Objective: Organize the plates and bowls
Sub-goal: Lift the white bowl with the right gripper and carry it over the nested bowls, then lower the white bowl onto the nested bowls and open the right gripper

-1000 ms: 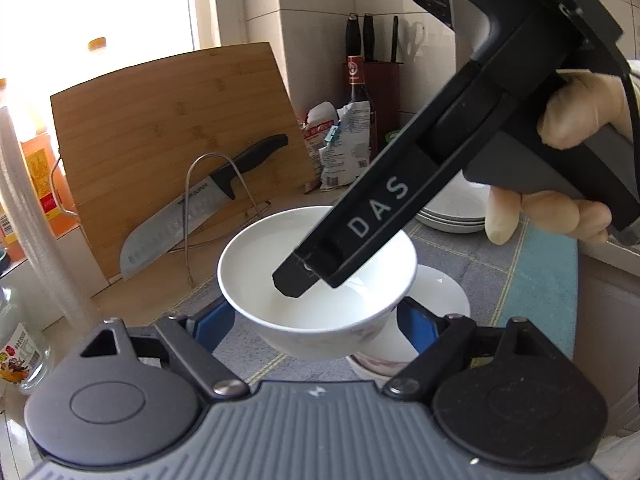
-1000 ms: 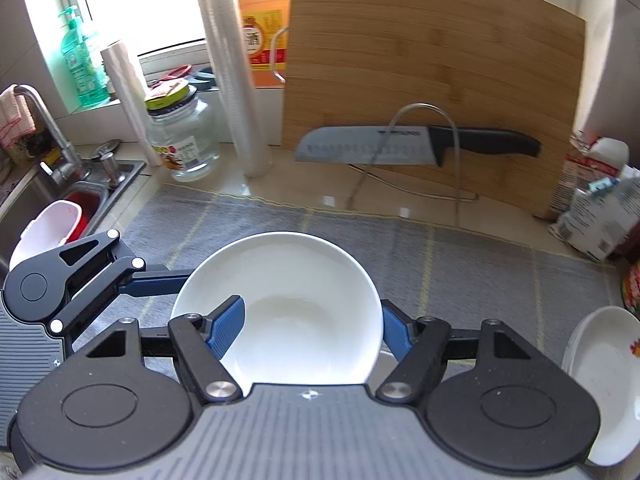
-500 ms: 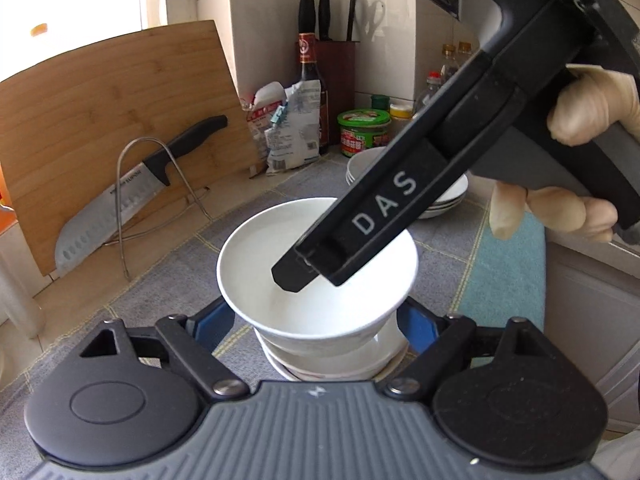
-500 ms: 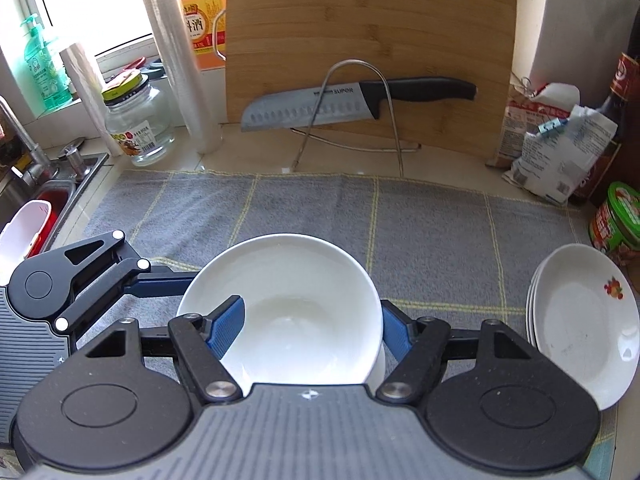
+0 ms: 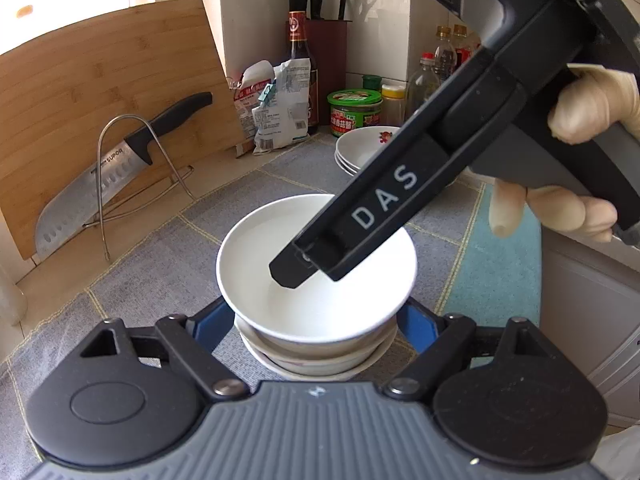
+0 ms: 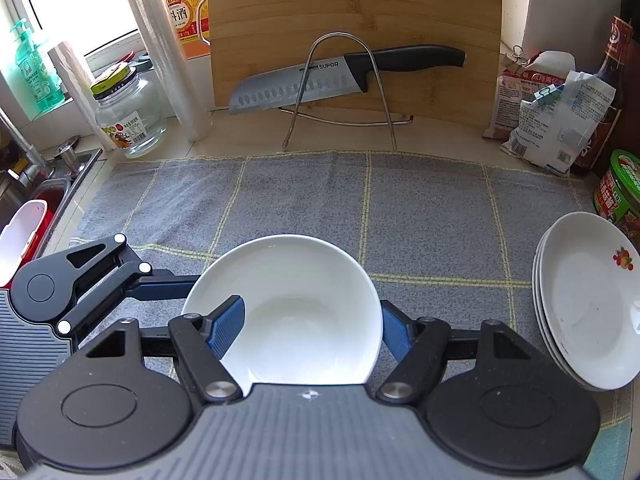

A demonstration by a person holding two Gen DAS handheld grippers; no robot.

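Right gripper [image 6: 310, 326]: jaws pinching the white bowl [image 6: 294, 308], one blue pad inside the rim, the other on the outer wall. Left gripper [image 5: 316, 322]: jaws spread, a blue pad at each side of the same bowl below the rim; can't tell whether they press on it. Bowl is empty and sits on top of a short stack of bowls [image 5: 320, 362] on the grey mat [image 6: 320, 200] on the counter. Stack of plates [image 6: 586, 300] just to the right, top plate empty.

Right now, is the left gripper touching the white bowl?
Touching. Left wrist view: the left gripper has its blue pads pressed against both sides of the white bowl.
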